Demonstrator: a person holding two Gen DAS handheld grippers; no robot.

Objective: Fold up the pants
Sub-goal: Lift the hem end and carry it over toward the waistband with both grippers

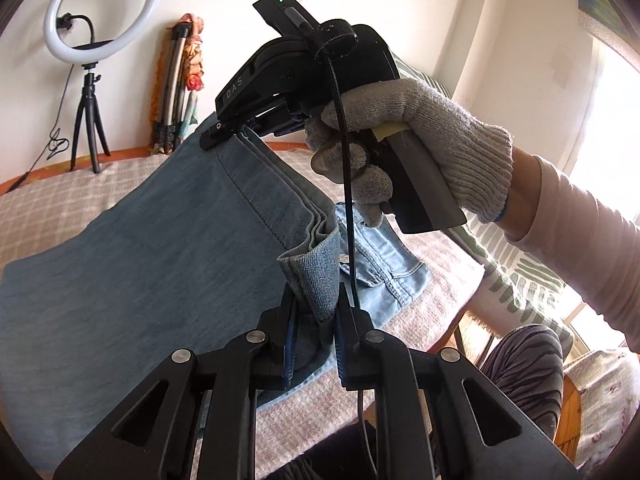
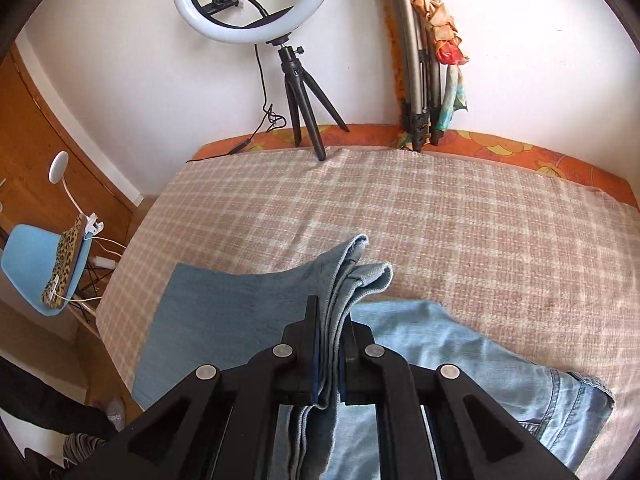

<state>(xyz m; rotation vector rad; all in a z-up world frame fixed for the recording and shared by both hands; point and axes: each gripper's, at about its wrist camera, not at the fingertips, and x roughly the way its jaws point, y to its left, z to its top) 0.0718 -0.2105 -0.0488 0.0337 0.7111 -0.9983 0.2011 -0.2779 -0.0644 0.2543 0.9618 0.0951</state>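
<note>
Left gripper [image 1: 316,320] first: it's clamped tight on a bunched hem corner of the pants [image 1: 152,248], the denim poking up between its fingers. From there the lifted layer stretches up and away to the left-ahead, where the right gripper [image 1: 224,130] has its own pinch on the far edge, held by a gloved hand [image 1: 408,144]. Beyond that one, off to the left against the wall, stands a ring light [image 1: 102,10] on a little tripod.

Right gripper's own camera: the right gripper [image 2: 332,344] is closed on several stacked layers of the pants [image 2: 248,312], the folded hems sticking out just past its tips. Left of it the darker inside-out layer drapes onto the checked bed cover [image 2: 440,220]; to its right the paler denim lies flat on the bed. Straight ahead, the ring light [image 2: 252,0] again.
</note>
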